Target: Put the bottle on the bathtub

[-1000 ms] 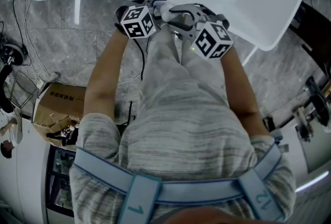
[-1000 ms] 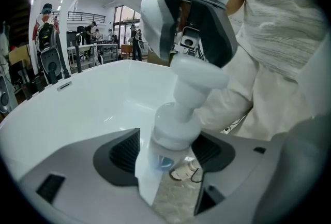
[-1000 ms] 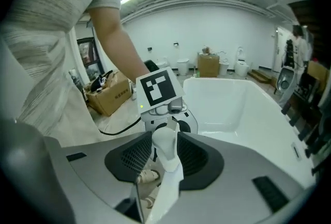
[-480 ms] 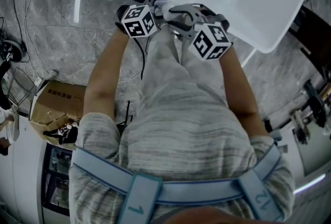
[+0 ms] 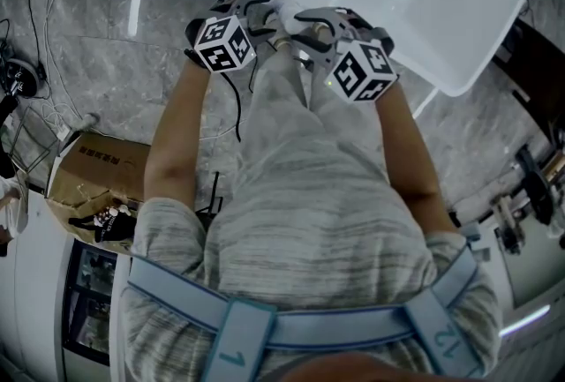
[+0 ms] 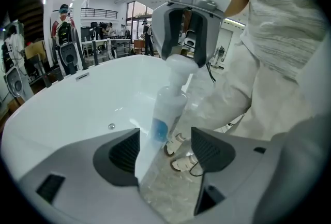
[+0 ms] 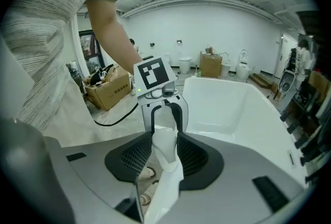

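Close in front of the person, the right gripper [image 7: 164, 151] is clamping the bottle [image 6: 166, 109] by its white pump neck, while the left gripper [image 6: 164, 148] is standing wide around the clear base. It is probably light, smooth and slippery, so the stiff neck seems the surest hold. Just beyond, the bathtub [image 7: 238, 99] is lying open.

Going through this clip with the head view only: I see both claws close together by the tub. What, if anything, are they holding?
Observer: A bottle with a white cap; the right claw is shut on the cap end.
Operator: And the left claw?
Observer: The left gripper view shows the left claw with jaws apart, the bottle's body against one pad only.
Operator: Set down on the bathtub?
Observer: Seemingly not; it is held in the air beside the bathtub rim.
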